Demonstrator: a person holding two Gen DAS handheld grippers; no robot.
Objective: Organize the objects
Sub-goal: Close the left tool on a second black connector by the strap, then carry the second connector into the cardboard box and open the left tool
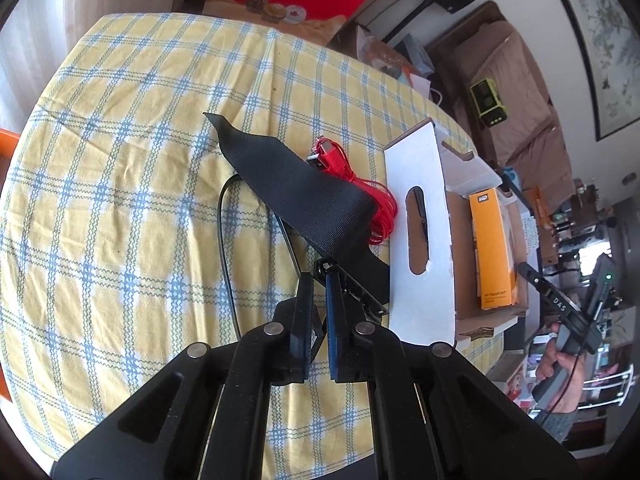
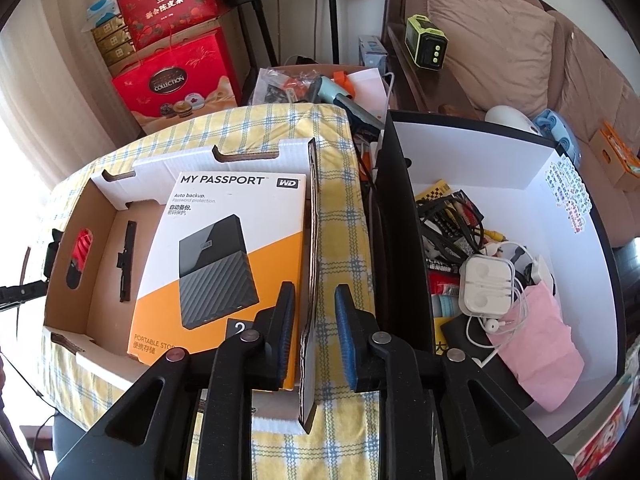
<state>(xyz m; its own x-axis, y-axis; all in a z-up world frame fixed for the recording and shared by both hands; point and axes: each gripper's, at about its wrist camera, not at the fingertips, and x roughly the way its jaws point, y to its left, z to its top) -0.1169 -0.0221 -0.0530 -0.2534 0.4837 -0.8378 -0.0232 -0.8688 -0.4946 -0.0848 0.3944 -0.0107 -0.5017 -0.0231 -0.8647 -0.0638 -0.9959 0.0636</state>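
A black strap buckle (image 1: 352, 292) is pinched by the left gripper (image 1: 320, 284); the right gripper (image 2: 314, 300), fingers narrowly parted, straddles the cardboard tray (image 2: 72, 232) wall untouched.

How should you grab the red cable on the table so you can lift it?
Grip the red cable across its bundled loops, the thickest part, not the loose plug end. Come from above on the side facing the cardboard tray, because the black strap lies over its other edge. A pinch across the coil probably lifts it all together.
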